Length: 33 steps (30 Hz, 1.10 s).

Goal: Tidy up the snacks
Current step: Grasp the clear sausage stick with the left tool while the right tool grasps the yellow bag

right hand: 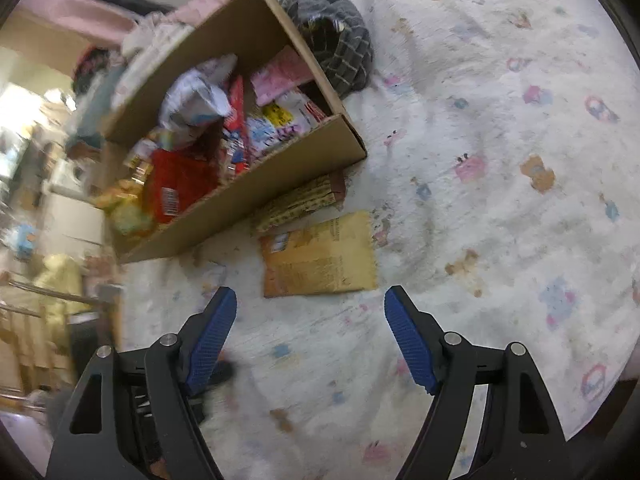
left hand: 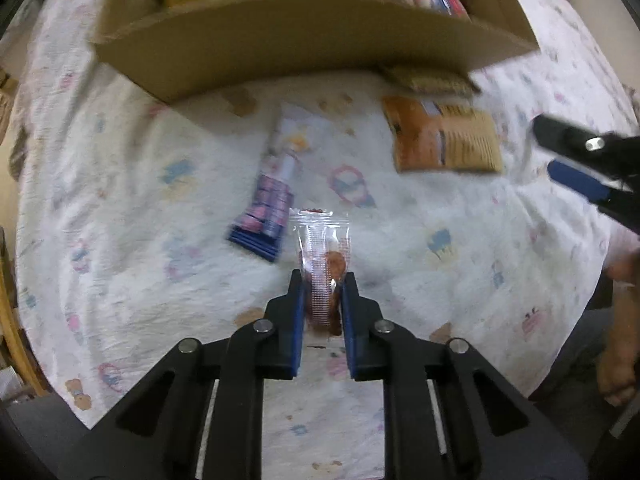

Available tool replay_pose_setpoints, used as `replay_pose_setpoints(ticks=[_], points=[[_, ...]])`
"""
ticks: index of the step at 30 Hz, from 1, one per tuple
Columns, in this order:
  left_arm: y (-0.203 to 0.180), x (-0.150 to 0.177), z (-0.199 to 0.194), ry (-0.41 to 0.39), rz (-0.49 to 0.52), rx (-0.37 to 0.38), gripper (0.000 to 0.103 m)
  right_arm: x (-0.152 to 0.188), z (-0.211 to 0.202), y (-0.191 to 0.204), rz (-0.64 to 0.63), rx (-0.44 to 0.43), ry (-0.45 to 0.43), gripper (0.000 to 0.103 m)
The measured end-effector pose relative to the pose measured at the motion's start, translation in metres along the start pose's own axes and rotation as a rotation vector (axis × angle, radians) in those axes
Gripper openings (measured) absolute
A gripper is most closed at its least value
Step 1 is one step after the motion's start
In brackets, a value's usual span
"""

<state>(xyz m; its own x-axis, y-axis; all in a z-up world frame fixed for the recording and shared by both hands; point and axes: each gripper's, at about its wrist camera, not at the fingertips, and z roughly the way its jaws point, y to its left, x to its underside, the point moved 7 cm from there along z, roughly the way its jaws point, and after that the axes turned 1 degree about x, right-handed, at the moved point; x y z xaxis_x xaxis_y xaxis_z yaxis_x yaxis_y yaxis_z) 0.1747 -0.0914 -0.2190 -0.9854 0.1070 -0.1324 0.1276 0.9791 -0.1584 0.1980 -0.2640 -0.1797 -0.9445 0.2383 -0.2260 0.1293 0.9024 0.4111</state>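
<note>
The left hand-held gripper is clamping a small clear snack packet between its blue pads, the packet standing up out of the jaws above the bed, with brown pieces showing through the wrapper. Just beyond it on the left, a blue and pink snack pack is lying on the bedspread, a white quilted cover printed with small pastel bears and balloons. Farther off on the right, an orange snack bag is lying flat, and a tan patterned packet is resting beside it against the near wall of the cardboard box. The box is sitting at the far side of the bed, and bright wrappers are crowding its inside.

The right hand-held gripper is hovering with its jaws spread wide and nothing between them; its dark tips are also showing at the right edge of the left wrist view. Just ahead of it the orange snack bag is lying on the bedspread, with the tan patterned packet touching the cardboard box beyond. Inside the box, a red bag, a crumpled white bag and a pink packet are piling together. A dark checked cloth is bunching just behind the box's far corner. On the left, past the bed's edge, the room is showing only as a blur of pale furniture and pink fabric.
</note>
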Motion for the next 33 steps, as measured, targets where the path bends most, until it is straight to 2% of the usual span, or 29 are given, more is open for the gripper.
replay_pose_setpoints(ticks=[3,7,12,16,18,20,22,23,24,30,33], points=[[0.012,-0.002,-0.010,-0.022,-0.040,0.019,0.014,-0.004,0.023,0.005,-0.038,0.082,0.047,0.099],[0.023,-0.001,-0.011,-0.012,-0.072,0.034,0.014,-0.005,0.052,0.013,-0.052,0.149,0.108,0.101],[0.034,-0.008,-0.020,-0.026,-0.101,0.056,0.014,-0.009,0.081,0.040,-0.128,0.227,0.140,0.103],[0.050,-0.007,-0.028,-0.035,-0.113,0.062,0.014,-0.008,0.100,0.040,-0.190,0.364,0.163,0.103],[0.054,-0.004,-0.030,-0.034,-0.119,0.061,0.014,-0.007,0.107,0.038,-0.204,0.395,0.165,0.103],[0.055,-0.005,-0.029,-0.031,-0.125,0.062,0.014,-0.009,0.108,0.035,-0.189,0.382,0.152,0.102],[0.053,-0.005,-0.026,-0.031,-0.127,0.058,0.014,-0.010,0.104,0.032,-0.174,0.366,0.145,0.088],[0.053,-0.005,-0.026,-0.032,-0.127,0.056,0.014,-0.013,0.100,0.030,-0.171,0.362,0.137,0.077],[0.052,-0.005,-0.027,-0.032,-0.126,0.055,0.014,-0.014,0.097,0.028,-0.168,0.356,0.131,0.071],[0.045,-0.003,-0.023,-0.042,-0.137,0.046,0.014,-0.008,0.073,0.016,-0.159,0.277,0.109,0.069],[0.046,-0.003,-0.023,-0.052,-0.140,0.033,0.014,0.006,0.058,0.013,-0.153,0.157,0.138,0.068]])
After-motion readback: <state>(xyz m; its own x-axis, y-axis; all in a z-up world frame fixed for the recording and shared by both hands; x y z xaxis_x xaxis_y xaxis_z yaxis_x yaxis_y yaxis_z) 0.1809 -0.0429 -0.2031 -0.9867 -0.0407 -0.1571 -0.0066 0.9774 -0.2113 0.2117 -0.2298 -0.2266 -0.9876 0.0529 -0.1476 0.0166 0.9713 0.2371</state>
